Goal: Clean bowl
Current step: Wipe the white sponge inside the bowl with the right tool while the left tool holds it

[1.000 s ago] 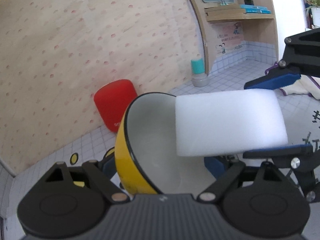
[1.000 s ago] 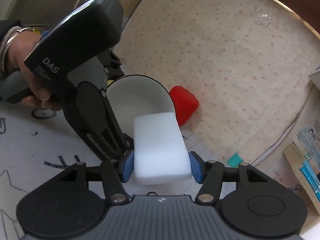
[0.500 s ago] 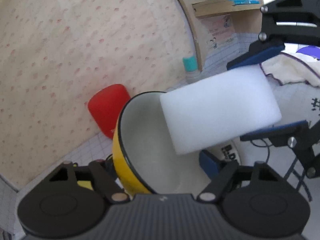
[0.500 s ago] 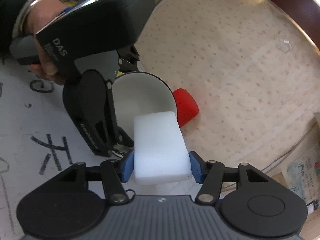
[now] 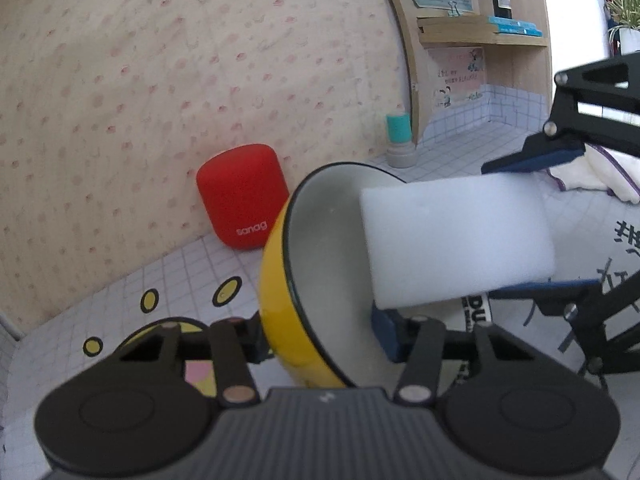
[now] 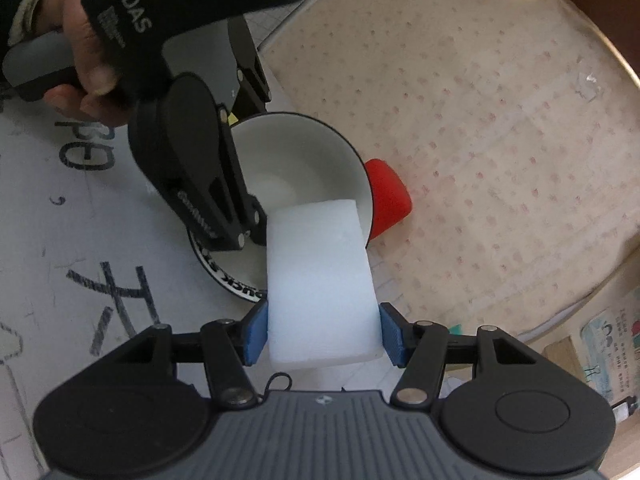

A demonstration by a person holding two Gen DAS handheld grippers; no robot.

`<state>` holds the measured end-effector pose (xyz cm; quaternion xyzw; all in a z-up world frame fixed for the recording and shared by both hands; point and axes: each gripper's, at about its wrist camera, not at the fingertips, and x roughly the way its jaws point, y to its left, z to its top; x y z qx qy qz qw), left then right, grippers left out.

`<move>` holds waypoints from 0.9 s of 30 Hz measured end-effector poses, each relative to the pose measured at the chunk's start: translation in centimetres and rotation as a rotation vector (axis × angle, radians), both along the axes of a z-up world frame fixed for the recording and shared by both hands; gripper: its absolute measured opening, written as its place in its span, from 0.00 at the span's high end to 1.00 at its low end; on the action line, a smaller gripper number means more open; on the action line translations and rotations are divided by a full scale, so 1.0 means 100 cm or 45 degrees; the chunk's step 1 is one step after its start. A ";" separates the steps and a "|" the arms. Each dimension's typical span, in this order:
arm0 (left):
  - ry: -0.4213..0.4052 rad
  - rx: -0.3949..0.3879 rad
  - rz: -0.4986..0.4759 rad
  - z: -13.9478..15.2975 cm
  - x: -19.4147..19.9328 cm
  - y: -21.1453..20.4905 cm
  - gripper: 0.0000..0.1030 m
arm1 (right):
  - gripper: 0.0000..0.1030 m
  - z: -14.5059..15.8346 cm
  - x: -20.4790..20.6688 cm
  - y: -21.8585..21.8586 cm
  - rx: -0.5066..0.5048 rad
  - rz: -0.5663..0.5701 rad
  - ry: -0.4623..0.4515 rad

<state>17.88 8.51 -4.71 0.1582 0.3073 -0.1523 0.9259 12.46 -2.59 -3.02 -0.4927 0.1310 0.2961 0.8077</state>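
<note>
A yellow bowl (image 5: pixel 320 248) with a white inside and a black rim stands tilted on its side. My left gripper (image 5: pixel 322 336) straddles its near wall, one finger outside on the yellow, the blue pad inside. Its jaws are closing and the pads sit against the wall. My right gripper (image 6: pixel 323 334) is shut on a white sponge block (image 6: pixel 320 280). The sponge's far end reaches over the rim into the bowl (image 6: pixel 296 168). In the left wrist view the sponge (image 5: pixel 456 240) covers the bowl's right half, clamped by the right gripper (image 5: pixel 536 220). A hand (image 6: pixel 88 60) holds the left gripper (image 6: pixel 252 224).
A red speaker (image 5: pixel 244 196) leans against the dotted wall right behind the bowl. Further back stand a teal-capped bottle (image 5: pixel 399 140) and a wooden shelf (image 5: pixel 480 32). A white cloth (image 5: pixel 600 176) lies at the right on the printed table mat (image 6: pixel 80 280).
The left gripper's fingers have drawn in from wide apart onto the bowl's wall. The right gripper has rolled a little with the sponge, which stays at the bowl's mouth.
</note>
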 end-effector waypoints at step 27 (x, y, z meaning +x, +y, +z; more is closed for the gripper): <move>0.019 -0.069 -0.111 -0.004 -0.005 0.004 0.39 | 0.45 -0.007 -0.012 0.015 -0.216 -0.028 -0.144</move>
